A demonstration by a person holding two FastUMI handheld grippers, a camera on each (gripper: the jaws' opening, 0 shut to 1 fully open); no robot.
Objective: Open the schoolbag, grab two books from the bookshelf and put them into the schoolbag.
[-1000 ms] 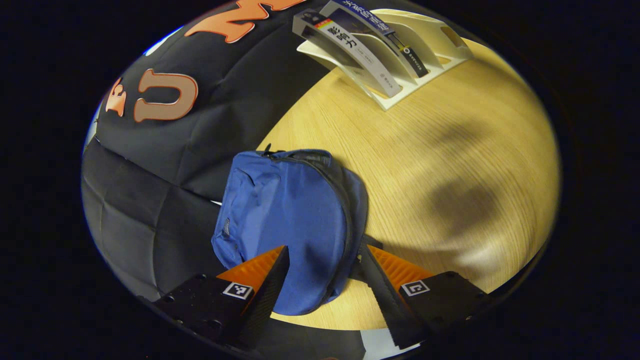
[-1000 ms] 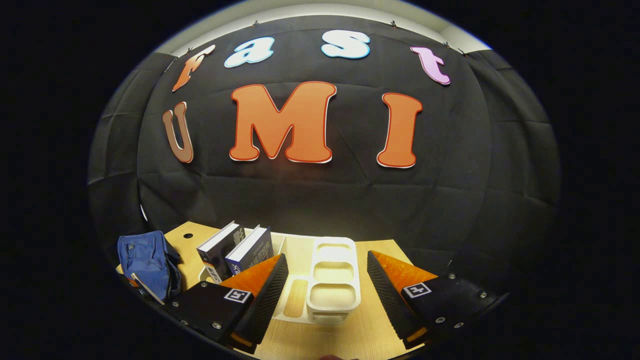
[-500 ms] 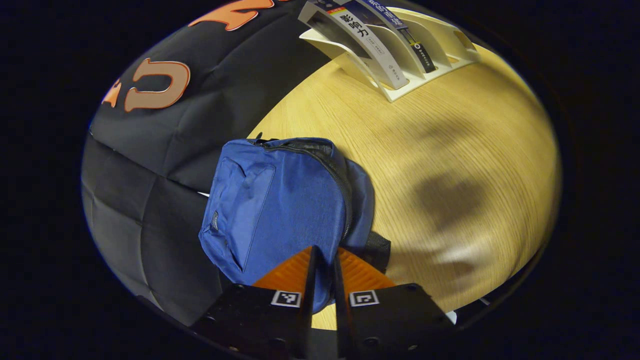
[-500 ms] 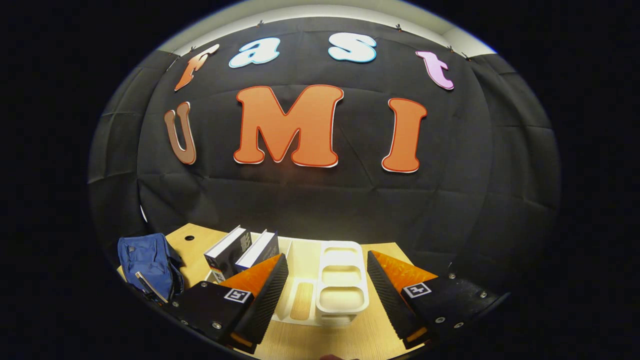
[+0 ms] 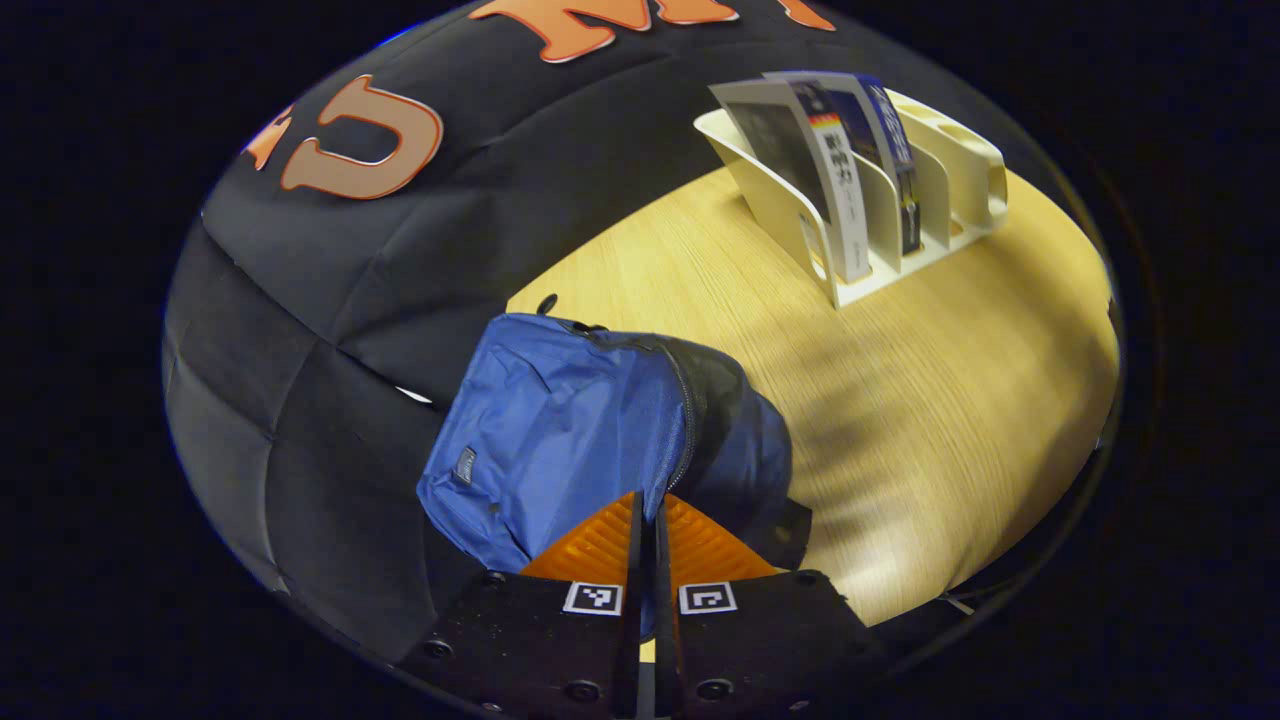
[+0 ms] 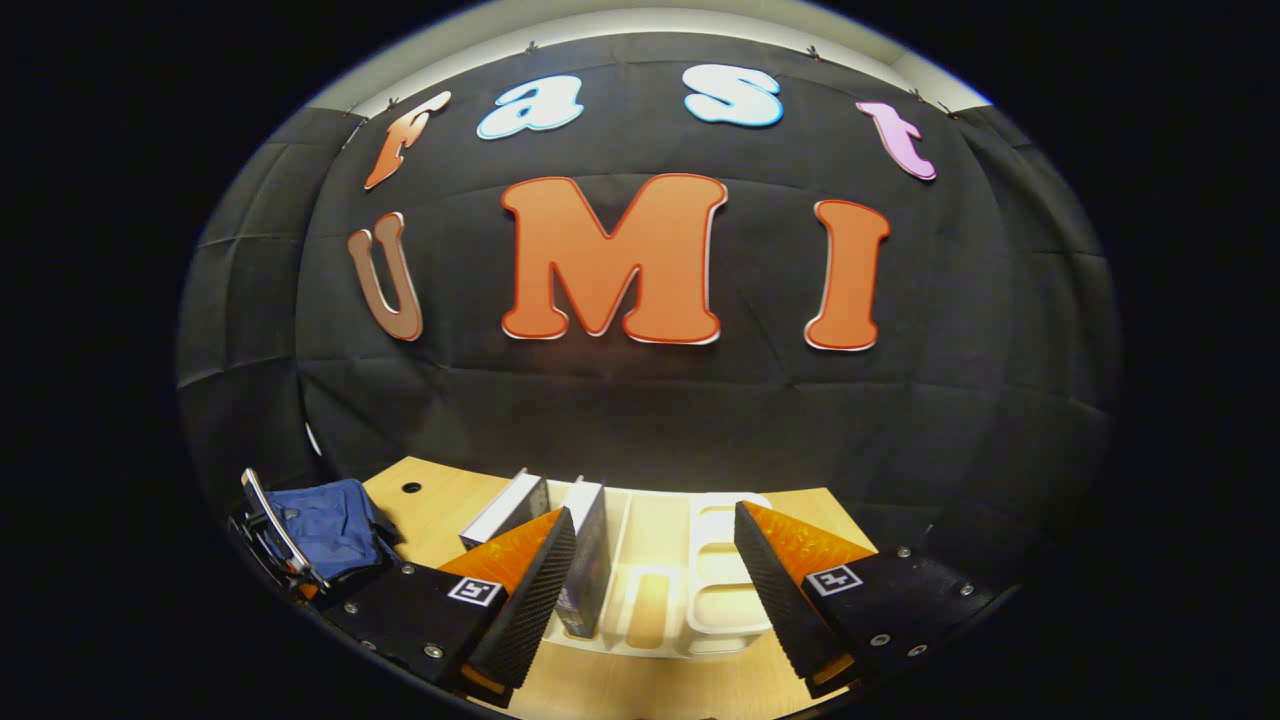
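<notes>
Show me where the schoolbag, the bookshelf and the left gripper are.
schoolbag (image 5: 560,440): left gripper view, on its blue front panel.
bookshelf (image 5: 965,160): left gripper view, on a bare cream divider.
left gripper (image 5: 647,510): left gripper view, between its closed fingertips at the bag's zipper.

My left tool (image 5: 646,505) has its two fingers drawn almost together, a thin slit between them, pinching a fold of the schoolbag (image 5: 560,440). My right tool (image 6: 655,560) is held level, its fingers spread wide apart with nothing between them.
</notes>
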